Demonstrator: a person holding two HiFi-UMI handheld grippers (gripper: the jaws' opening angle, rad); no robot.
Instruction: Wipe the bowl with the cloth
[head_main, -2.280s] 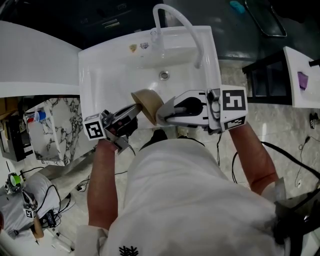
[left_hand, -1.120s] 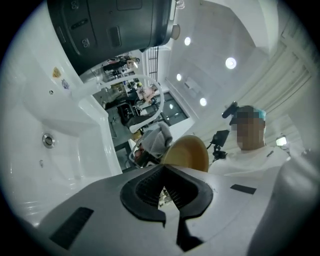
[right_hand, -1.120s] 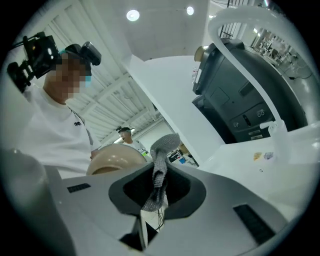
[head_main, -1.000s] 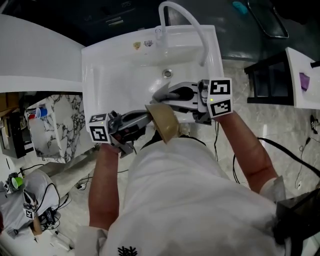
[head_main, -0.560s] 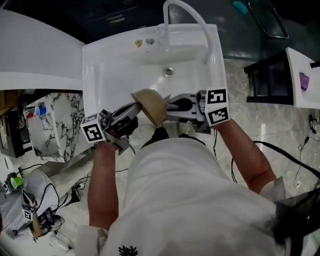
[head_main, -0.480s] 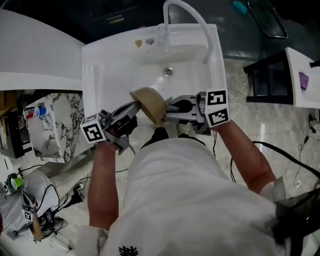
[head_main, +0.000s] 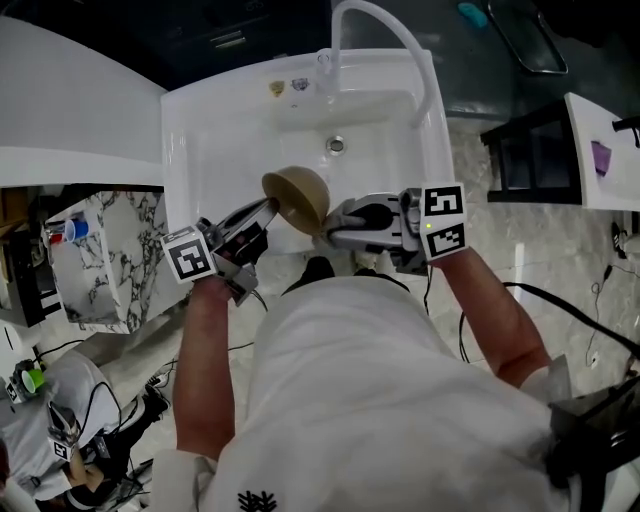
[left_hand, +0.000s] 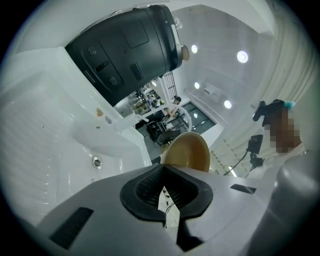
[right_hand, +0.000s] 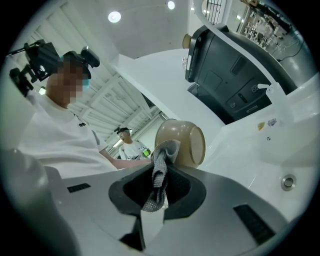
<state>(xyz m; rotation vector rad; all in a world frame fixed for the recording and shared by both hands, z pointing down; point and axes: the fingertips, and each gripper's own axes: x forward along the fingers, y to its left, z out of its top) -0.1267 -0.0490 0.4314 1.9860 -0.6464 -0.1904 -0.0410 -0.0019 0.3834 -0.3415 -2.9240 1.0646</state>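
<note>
A tan bowl (head_main: 297, 197) is held on its side above the near part of the white sink (head_main: 215, 140). My left gripper (head_main: 268, 208) comes in from the left and is shut on the bowl's rim; the left gripper view shows the bowl (left_hand: 188, 152) just past the closed jaws. From the right, my right gripper (head_main: 326, 231) is shut on a grey cloth (right_hand: 159, 172). The cloth's upper end lies against the outer wall of the bowl (right_hand: 184, 141). In the head view the cloth is hidden behind the bowl and the gripper.
A curved white faucet (head_main: 385, 40) arches over the sink's back, and the drain (head_main: 335, 145) sits behind the bowl. A marble-patterned cabinet (head_main: 110, 255) stands left, a black shelf (head_main: 520, 160) right. A dark appliance (left_hand: 127, 47) sits behind the sink.
The bowl has moved away from my body and out over the sink, carried by the left gripper. The right gripper with the cloth has shifted from the bowl's far side to its near right side.
</note>
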